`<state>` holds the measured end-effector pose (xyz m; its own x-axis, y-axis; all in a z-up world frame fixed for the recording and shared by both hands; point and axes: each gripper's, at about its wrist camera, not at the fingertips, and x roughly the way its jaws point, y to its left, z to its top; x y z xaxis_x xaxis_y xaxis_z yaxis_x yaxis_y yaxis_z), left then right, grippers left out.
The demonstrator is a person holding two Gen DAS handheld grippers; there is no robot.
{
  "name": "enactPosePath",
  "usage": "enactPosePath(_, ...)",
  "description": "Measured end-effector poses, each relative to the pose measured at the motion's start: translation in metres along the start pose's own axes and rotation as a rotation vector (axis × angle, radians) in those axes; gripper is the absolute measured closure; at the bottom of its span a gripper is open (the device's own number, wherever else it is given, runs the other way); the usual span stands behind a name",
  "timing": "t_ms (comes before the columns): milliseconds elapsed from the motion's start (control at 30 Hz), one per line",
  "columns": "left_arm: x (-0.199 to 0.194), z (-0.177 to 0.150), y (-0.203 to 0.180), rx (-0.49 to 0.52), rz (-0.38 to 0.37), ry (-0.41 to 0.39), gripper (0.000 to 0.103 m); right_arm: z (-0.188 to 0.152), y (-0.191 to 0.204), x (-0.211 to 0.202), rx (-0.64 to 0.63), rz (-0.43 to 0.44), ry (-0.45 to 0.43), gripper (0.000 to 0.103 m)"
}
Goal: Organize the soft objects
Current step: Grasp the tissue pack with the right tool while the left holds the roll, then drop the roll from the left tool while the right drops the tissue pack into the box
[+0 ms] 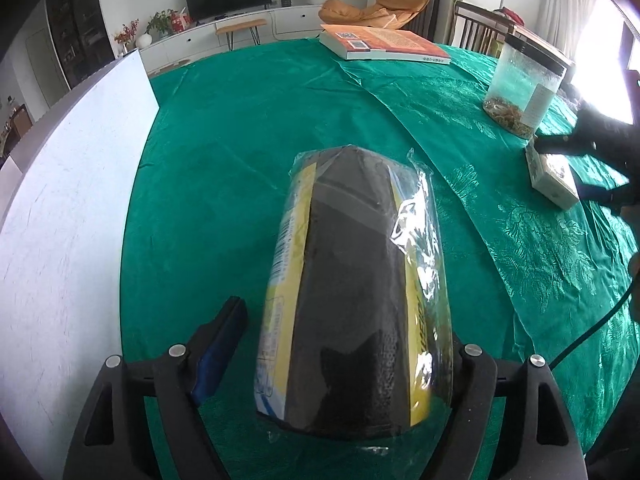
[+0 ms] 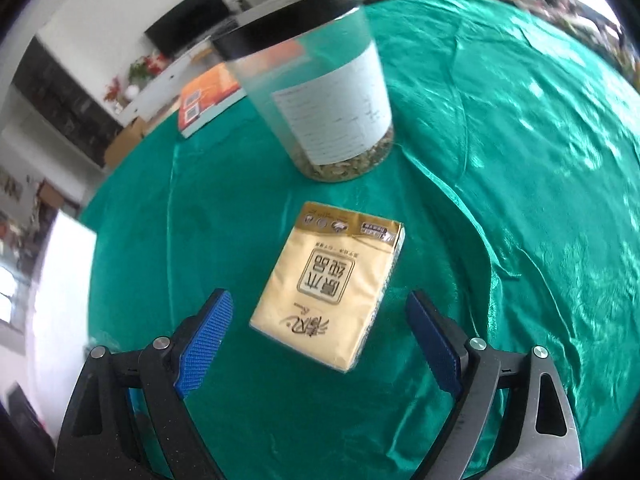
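**Green-clothed table, two grippers over two soft packs**

Living-room table under a green cloth [image 1: 224, 128], TV and potted plants behind. Left to right across the table:

- White board [image 1: 76, 216] standing along the left edge, probably marking the collecting side.
- Wrapped dark fabric pack [image 1: 352, 280], in clear film with yellow card, lying lengthwise near the front edge just right of the board. Left gripper [image 1: 344, 360] straddling its near end, jaws apart: left pad [image 1: 224, 344] clear of the film, right pad hidden behind the pack, so contact there cannot be told. Looks set down and let go rather than gripped.
- Orange book [image 1: 384, 44] at the far edge, hard, not part of the sorting.
- Clear jar [image 2: 312, 92] with black lid, toward the right edge, dried contents at the bottom; also hard.
- Yellow tissue pack [image 2: 332, 284] lying flat in front of the jar, label upward. Right gripper [image 2: 320, 332] hovering above its near end, jaws wide apart, neither blue pad touching; aligned for a grasp across the short sides, likely the next soft item to move leftward.
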<state>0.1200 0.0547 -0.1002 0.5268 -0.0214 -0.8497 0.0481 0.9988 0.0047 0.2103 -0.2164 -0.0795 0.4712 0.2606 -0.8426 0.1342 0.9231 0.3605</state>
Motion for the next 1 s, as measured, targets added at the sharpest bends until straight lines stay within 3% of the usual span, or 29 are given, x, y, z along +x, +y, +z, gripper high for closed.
enactPosePath(100, -0.002, 0.004, -0.002, 0.022, 0.004, 0.0, 0.029, 0.008, 0.015, 0.004, -0.074, -0.043, 0.009, 0.016)
enactPosePath(133, -0.005, 0.004, -0.001, 0.021, -0.027, -0.008, 0.047, 0.008, 0.022, 0.009, -0.126, -0.1, 0.043, 0.026)
enactPosePath(167, -0.008, 0.005, 0.0, 0.011, -0.032, -0.011, 0.047, 0.006, 0.025, 0.012, -0.152, -0.136, 0.059, 0.04)
enactPosePath(233, -0.013, 0.004, 0.006, -0.025, -0.065, -0.023, 0.047, 0.0, 0.023, 0.004, -0.16, -0.132, 0.05, 0.04)
enactPosePath(367, -0.04, 0.008, 0.021, -0.12, -0.195, -0.044, 0.048, -0.017, 0.023, -0.04, -0.198, -0.052, -0.012, 0.04)
enactPosePath(433, -0.074, 0.012, 0.036, -0.153, -0.245, -0.097, 0.048, -0.025, 0.042, -0.066, -0.258, 0.007, -0.035, 0.04)
enactPosePath(500, -0.106, 0.015, 0.054, -0.168, -0.247, -0.151, 0.047, -0.035, 0.073, -0.089, -0.325, 0.072, -0.054, 0.04)
enactPosePath(567, -0.139, 0.014, 0.082, -0.18, -0.209, -0.206, 0.047, -0.046, 0.112, -0.114, -0.393, 0.163, -0.063, 0.04)
enactPosePath(633, -0.167, 0.005, 0.117, -0.195, -0.12, -0.238, 0.047, -0.065, 0.157, -0.136, -0.458, 0.286, -0.058, 0.04)
enactPosePath(733, -0.186, -0.015, 0.168, -0.242, 0.013, -0.228, 0.047, -0.101, 0.232, -0.159, -0.577, 0.439, -0.042, 0.04)
enactPosePath(867, -0.184, -0.05, 0.226, -0.308, 0.214, -0.151, 0.041, -0.148, 0.307, -0.157, -0.675, 0.557, 0.05, 0.039)
enactPosePath(1000, -0.182, -0.076, 0.254, -0.368, 0.244, -0.139, 0.028, -0.196, 0.352, -0.126, -0.733, 0.593, 0.201, 0.03)
